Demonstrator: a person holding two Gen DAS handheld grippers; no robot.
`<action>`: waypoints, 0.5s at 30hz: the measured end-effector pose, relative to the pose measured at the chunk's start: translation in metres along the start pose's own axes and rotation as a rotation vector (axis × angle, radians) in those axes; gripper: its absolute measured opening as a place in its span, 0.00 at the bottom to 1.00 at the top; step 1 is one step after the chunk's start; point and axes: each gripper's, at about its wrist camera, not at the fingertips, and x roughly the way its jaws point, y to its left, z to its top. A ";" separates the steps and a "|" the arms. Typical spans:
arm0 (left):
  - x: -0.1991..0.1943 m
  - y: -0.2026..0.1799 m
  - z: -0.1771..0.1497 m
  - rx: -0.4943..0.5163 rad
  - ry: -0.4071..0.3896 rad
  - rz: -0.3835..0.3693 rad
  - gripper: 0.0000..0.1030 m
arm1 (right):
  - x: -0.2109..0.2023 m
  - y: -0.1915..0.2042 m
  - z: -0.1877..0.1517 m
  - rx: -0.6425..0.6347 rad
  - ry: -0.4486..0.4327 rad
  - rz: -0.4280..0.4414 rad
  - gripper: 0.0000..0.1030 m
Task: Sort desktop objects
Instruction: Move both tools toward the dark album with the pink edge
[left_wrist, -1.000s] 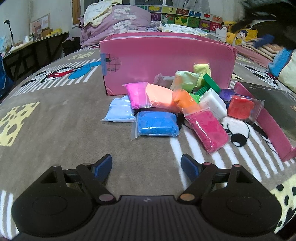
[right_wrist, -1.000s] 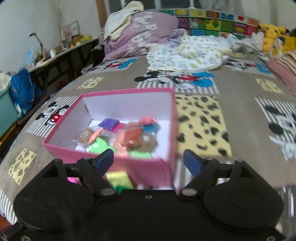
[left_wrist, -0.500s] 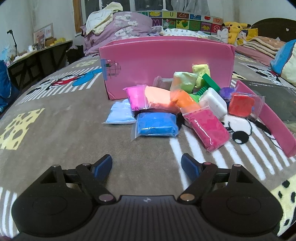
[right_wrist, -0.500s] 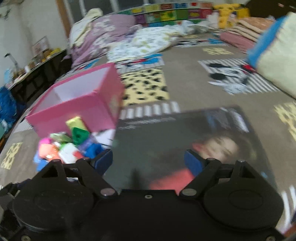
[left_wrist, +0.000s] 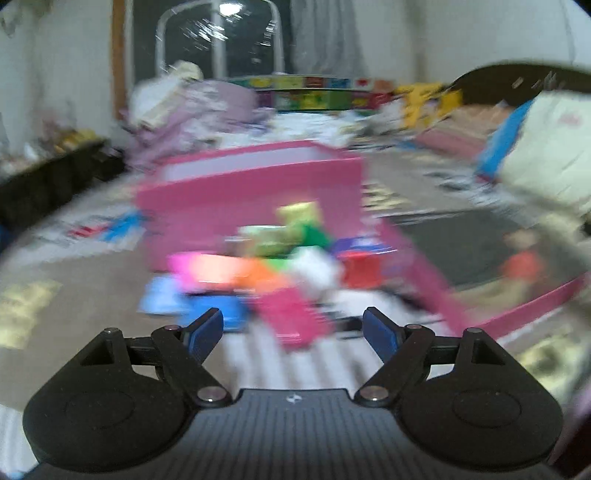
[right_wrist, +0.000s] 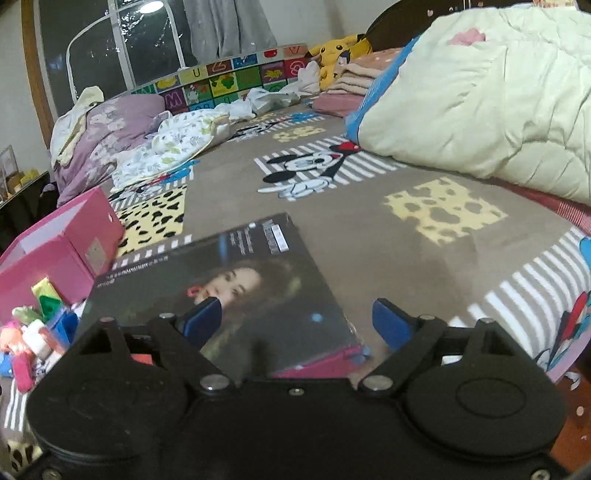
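A pink box (left_wrist: 251, 199) stands on the patterned blanket, with a pile of coloured clay bags (left_wrist: 258, 280) in front of it; the left wrist view is blurred. My left gripper (left_wrist: 293, 332) is open and empty, short of the pile. The box (right_wrist: 55, 251) and some bags (right_wrist: 33, 332) show at the left of the right wrist view. My right gripper (right_wrist: 295, 321) is open and empty, low over the dark box lid with a woman's portrait (right_wrist: 221, 288).
The lid (left_wrist: 480, 251) lies right of the pile with its pink rim up. A cream quilt (right_wrist: 480, 96) is bunched at the right. Bedding and clothes (right_wrist: 147, 140) lie at the back. A dark desk (left_wrist: 48, 177) stands at the left.
The left gripper has lifted and swung right, so its view is blurred and the box top shows. The right gripper has swung from above the box down over the lid.
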 end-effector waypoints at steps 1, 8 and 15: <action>0.001 -0.006 0.001 -0.015 0.009 -0.052 0.80 | 0.000 -0.002 -0.001 -0.003 -0.007 0.006 0.87; 0.024 -0.047 0.005 -0.116 0.071 -0.288 0.80 | 0.008 -0.025 0.001 0.075 0.009 0.095 0.87; 0.059 -0.061 0.009 -0.178 0.137 -0.313 0.80 | 0.031 -0.029 0.003 0.137 0.074 0.106 0.87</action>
